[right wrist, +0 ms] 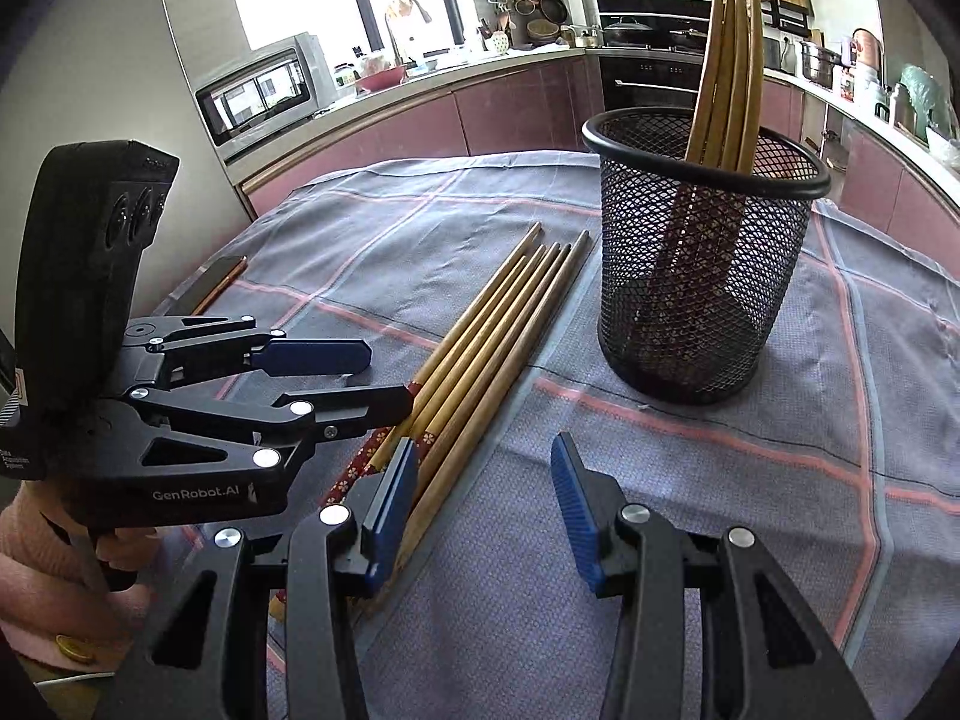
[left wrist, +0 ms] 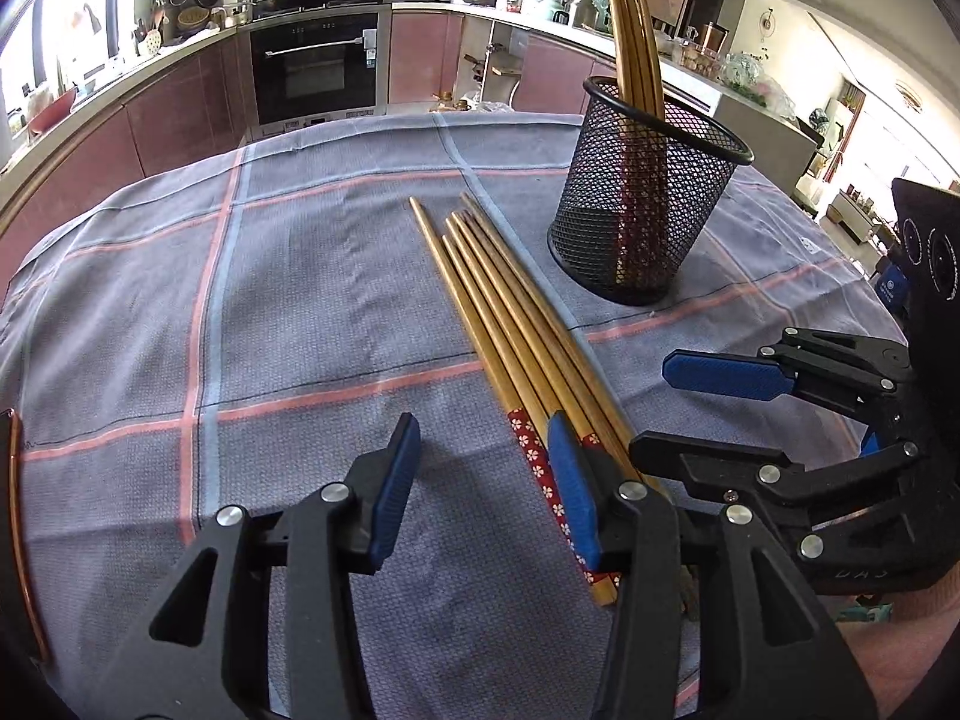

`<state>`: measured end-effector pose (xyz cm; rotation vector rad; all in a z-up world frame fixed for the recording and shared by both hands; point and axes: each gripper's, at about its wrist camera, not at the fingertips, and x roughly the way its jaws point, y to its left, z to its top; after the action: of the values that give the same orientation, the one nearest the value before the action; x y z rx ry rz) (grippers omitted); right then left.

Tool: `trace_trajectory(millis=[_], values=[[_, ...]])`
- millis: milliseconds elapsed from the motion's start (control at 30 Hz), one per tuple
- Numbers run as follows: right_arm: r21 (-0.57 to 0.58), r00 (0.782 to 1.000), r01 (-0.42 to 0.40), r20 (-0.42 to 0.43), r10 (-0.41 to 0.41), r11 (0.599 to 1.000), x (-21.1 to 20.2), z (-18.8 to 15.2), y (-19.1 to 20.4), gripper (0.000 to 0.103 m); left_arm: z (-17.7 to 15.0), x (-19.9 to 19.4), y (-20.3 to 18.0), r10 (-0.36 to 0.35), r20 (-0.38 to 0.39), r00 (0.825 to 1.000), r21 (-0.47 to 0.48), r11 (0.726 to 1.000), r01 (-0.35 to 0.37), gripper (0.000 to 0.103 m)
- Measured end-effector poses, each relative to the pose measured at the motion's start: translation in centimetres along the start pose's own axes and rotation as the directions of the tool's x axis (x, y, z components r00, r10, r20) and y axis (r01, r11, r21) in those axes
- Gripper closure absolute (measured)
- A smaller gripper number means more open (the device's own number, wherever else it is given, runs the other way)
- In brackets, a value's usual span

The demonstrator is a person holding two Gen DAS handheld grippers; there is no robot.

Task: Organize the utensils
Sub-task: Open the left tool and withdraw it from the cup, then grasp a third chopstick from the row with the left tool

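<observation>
The left tongs (left wrist: pixel 486 483) are standing partly open over the tabletop (left wrist: pixel 288 300), which is lying under a grey-blue checked cloth. Nothing is sitting between their blue pads; the right-hand pad is resting at, or just above, the patterned red ends of the loose chopsticks (left wrist: pixel 510 330), though whether it is actually touching them is hard to judge from this angle. The left-hand pad is hanging over bare cloth.

The right tongs (right wrist: pixel 483 510) are likewise standing partly open and gripping nothing. The same bundle of chopsticks (right wrist: pixel 480 354) is lying just outside their left pad, running away from the tongs toward the far side of the tabletop, with the tips fanning slightly apart. The two tongs are sitting near each other, one on either side of the bundle's near end.

Beyond the right tongs, and ahead and to the right of the left tongs, a black mesh holder (right wrist: pixel 702 276) is standing upright on the cloth, just beside the chopstick tips. Several more chopsticks (right wrist: pixel 729 60) are already leaning inside it, narrow ends up.
</observation>
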<state>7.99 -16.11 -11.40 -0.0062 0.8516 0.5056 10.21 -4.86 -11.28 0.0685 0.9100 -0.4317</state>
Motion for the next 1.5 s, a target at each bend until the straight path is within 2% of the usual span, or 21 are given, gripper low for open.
trace_trajectory(millis=[367,900,1233,1367,1500], values=[[-0.004,1.000,0.016,-0.021,-0.016,1.000,0.9,0.1,0.6,0.059,-0.1,0.0,-0.1,0.015,0.000,1.000,0.006,1.000,-0.015,0.058],[-0.004,0.998,0.045,-0.043,-0.045,0.999,1.0,0.6,0.0,0.062,-0.3,0.1,0.1,0.034,-0.007,0.999,0.013,0.999,-0.034,0.063],[0.009,0.998,0.052,-0.046,-0.051,0.999,2.0,1.6,-0.4,0.072,0.8,1.0,0.1,0.048,-0.014,0.999,0.013,0.999,-0.048,0.077],[0.037,0.998,0.020,-0.053,-0.018,0.999,1.6,1.5,-0.8,0.082,0.6,0.8,0.6,0.037,-0.012,0.999,-0.018,0.999,-0.038,0.088],[0.052,0.998,0.015,-0.059,-0.012,0.999,1.1,1.3,-1.1,0.085,0.2,0.5,1.3,0.018,-0.015,1.000,-0.062,0.998,-0.019,0.093]])
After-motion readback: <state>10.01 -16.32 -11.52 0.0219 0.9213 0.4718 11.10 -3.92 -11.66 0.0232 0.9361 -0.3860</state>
